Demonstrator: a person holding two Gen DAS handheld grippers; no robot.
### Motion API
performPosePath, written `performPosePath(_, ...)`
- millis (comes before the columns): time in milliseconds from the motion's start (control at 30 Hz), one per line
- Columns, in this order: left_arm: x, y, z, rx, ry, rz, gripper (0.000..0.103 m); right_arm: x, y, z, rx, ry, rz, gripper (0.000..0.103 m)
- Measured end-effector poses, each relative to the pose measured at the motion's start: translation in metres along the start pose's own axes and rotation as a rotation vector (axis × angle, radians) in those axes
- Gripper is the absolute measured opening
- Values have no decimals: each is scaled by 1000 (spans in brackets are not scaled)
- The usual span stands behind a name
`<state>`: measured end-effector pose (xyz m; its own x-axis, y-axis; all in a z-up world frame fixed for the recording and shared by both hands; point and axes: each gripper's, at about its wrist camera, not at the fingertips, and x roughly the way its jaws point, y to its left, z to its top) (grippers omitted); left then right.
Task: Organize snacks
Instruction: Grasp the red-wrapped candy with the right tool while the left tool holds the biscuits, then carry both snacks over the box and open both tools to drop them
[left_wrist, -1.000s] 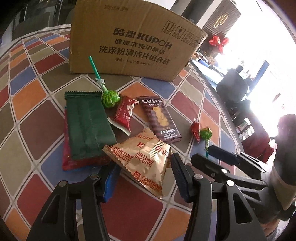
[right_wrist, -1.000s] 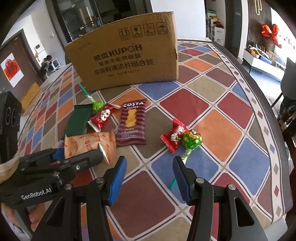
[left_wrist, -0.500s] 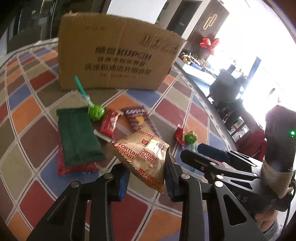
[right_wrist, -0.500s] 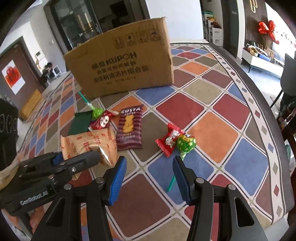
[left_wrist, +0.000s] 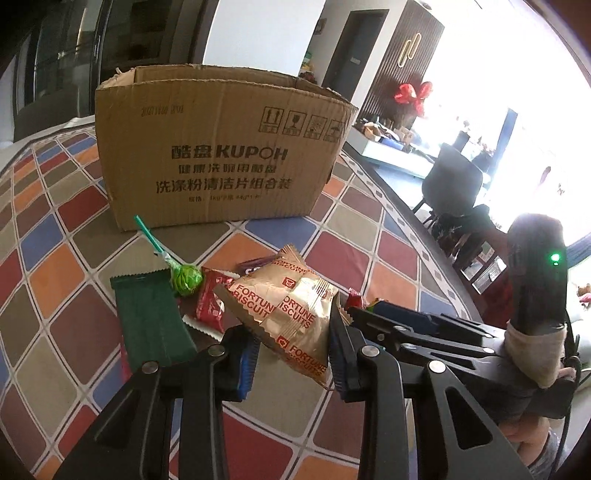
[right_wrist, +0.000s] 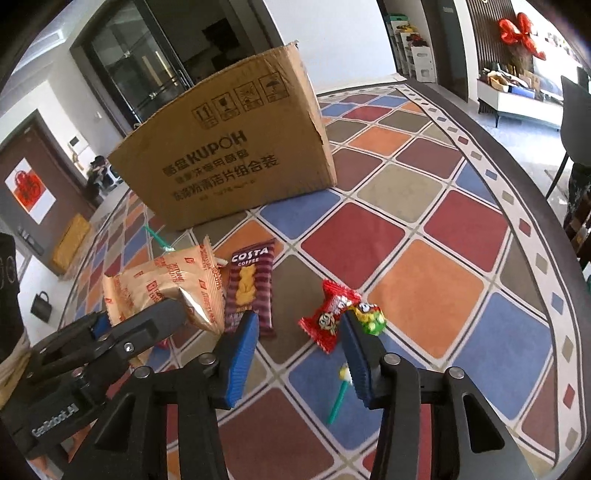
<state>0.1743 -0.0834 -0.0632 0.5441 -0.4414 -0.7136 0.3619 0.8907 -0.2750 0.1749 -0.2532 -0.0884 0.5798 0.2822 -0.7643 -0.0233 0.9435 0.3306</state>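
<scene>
My left gripper (left_wrist: 291, 354) is shut on a gold Fortune Biscuits packet (left_wrist: 291, 306) and holds it lifted above the table, in front of the open cardboard box (left_wrist: 221, 147). The packet (right_wrist: 166, 284) and the left gripper (right_wrist: 122, 332) also show in the right wrist view. My right gripper (right_wrist: 299, 354) is open and empty, low over a red candy (right_wrist: 328, 317) and a green lollipop (right_wrist: 369, 317). A Costa biscuit packet (right_wrist: 251, 284) lies just left of them.
On the table below the packet lie a green wrapper (left_wrist: 151, 317), a green lollipop (left_wrist: 186, 280) and a red candy (left_wrist: 210, 306). The checkered tablecloth (right_wrist: 424, 288) covers a round table whose edge (right_wrist: 535, 192) curves along the right. A dark chair (left_wrist: 454, 177) stands beyond.
My left gripper closed on the Fortune Biscuits packet and lifted it off the table toward the box. My right gripper stayed open and edged forward toward the red candy and lollipop.
</scene>
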Motion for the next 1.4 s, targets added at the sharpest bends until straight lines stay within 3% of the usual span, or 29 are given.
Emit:
performPosePath(300, 6, 4, 3, -7, -2, 5, 33, 18, -4, 8, 21, 39, -54, 39)
performPosePath(667, 10, 6, -1, -9, 14, 24, 33, 29, -2, 10, -17, 47, -116, 22)
performPosePath(1133, -18, 6, 8, 1, -43, 51, 33, -3, 18, 18, -34, -23, -33, 21)
performPosePath(1400, -49, 9, 33, 5, -128, 79, 33, -33, 41, 38, -76, -104, 4, 20)
